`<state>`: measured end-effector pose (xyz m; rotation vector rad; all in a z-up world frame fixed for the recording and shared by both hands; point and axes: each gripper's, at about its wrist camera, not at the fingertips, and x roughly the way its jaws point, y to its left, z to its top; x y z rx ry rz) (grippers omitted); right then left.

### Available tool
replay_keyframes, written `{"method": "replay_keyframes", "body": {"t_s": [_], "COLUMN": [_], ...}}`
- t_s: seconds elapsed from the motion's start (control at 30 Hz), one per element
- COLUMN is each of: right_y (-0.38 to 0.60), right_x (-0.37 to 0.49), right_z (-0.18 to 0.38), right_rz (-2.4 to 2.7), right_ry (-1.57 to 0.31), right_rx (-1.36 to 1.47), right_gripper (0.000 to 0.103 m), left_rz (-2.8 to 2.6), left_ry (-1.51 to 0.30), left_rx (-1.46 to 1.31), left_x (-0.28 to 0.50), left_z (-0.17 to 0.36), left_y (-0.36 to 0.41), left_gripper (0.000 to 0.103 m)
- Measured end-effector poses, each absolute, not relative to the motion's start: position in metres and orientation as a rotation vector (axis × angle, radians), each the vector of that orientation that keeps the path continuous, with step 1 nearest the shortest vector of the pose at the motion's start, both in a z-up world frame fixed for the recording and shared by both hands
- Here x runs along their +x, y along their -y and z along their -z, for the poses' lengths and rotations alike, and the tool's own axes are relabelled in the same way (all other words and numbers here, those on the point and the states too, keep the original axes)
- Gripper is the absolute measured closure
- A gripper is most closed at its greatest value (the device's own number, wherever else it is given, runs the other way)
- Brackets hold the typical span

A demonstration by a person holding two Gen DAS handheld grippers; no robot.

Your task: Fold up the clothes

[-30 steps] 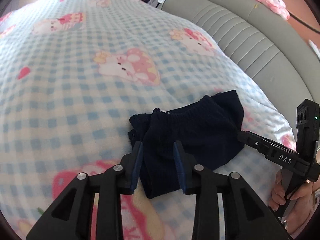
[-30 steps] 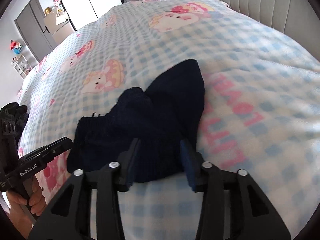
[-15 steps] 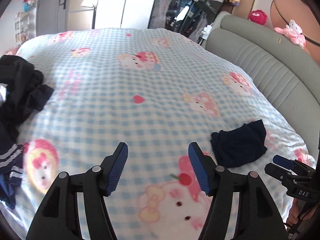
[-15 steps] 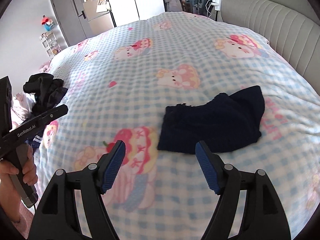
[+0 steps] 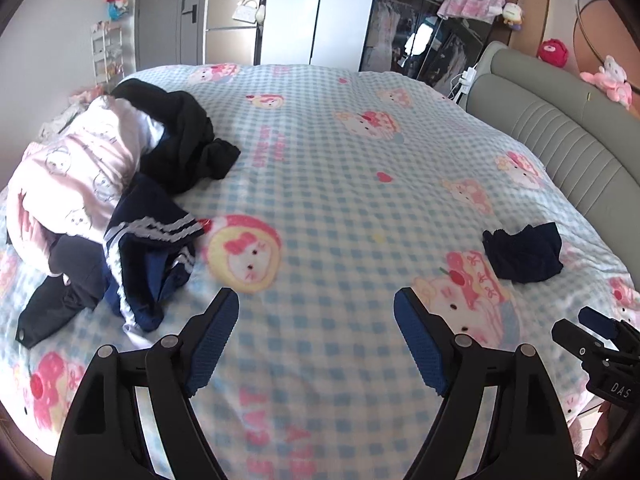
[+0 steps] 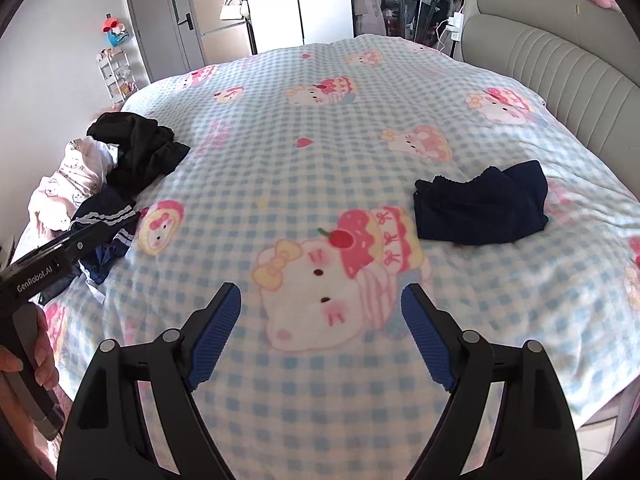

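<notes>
1. Left tool [image 5: 316, 336]: I read its jaws as wide and opening at this moment, with nothing between the blue pads [image 5: 212, 340] — only the bed cover shows in the gap.
2. Right tool [image 6: 320, 328]: same condition; jaws wide and opening, nothing between them. The cartoon cat print on the cover lies just ahead of its fingertips.
3. Folded dark garment [image 6: 480, 208]: it lies flat on the bed [image 6: 320, 120], ahead of the right tool and off to its right side, apart from both pads. From the left tool it sits further right [image 5: 522, 254], near the edge of the bed by the grey padded headboard [image 5: 560, 136].
4. Pile of unfolded clothes [image 5: 120, 200]: it lies ahead of the left tool and to its left — a pale pink printed piece, a black piece and a navy piece with white stripes, heaped against one another. From the right tool the same pile shows at far left [image 6: 116, 184], partly behind the left tool's body.
5. Hand [image 6: 28, 364]: I see fingers wrapped on the left tool's handle at the lower left of the right wrist view.
6. The right tool's tip appears at the lower right edge of the left wrist view, clear of the folded dark garment.
</notes>
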<state>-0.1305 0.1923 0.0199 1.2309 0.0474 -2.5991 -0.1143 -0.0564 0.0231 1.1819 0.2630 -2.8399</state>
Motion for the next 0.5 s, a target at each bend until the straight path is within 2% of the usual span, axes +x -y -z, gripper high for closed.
{"method": "replay_keyframes", "body": {"t_s": [0.07,0.5], "right_y": [-0.189,-0.207], "right_x": [-0.112,-0.002], "right_z": [-0.02,-0.004], "right_rz": [2.61,2.625], "right_ry": [-0.034,-0.042], "right_rx": [1.241,1.269], "right_gripper": [0.014,0.013], "left_rz": [2.836,2.841], "left_ry": [-0.265,-0.204], "left_rx": [1.177,1.177], "left_x": [-0.09,0.029], "left_z": [-0.024,-0.027], "left_y": [0.056,0.022], "left_gripper": [0.021,0.018]}}
